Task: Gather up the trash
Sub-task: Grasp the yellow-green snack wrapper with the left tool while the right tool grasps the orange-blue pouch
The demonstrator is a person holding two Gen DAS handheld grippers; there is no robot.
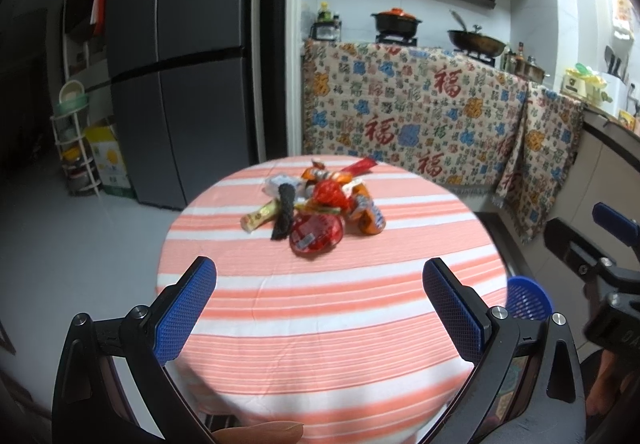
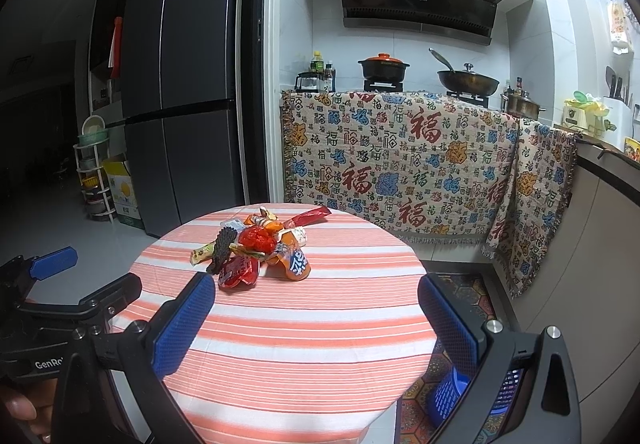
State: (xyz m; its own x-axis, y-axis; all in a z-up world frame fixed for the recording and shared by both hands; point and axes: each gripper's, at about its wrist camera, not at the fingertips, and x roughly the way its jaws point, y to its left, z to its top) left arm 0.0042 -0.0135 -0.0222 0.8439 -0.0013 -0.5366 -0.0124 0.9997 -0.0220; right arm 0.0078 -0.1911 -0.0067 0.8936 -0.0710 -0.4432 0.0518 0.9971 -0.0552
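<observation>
We see the heap of crumpled red, orange and yellow snack wrappers (image 1: 316, 204) lying straight ahead of our left gripper (image 1: 319, 298), beyond its fingertips and slightly left of centre. From our right gripper (image 2: 316, 314) the same heap (image 2: 256, 250) sits ahead and to the left, so we judge the left gripper better aligned. Both sets of jaws are spread wide and hold nothing. The pile rests on the round table with the pink-and-white striped cloth (image 1: 340, 324), its long axis running left to right across our approach. A blue mesh plastic basket (image 2: 450, 396) stands on the floor below the right gripper.
</observation>
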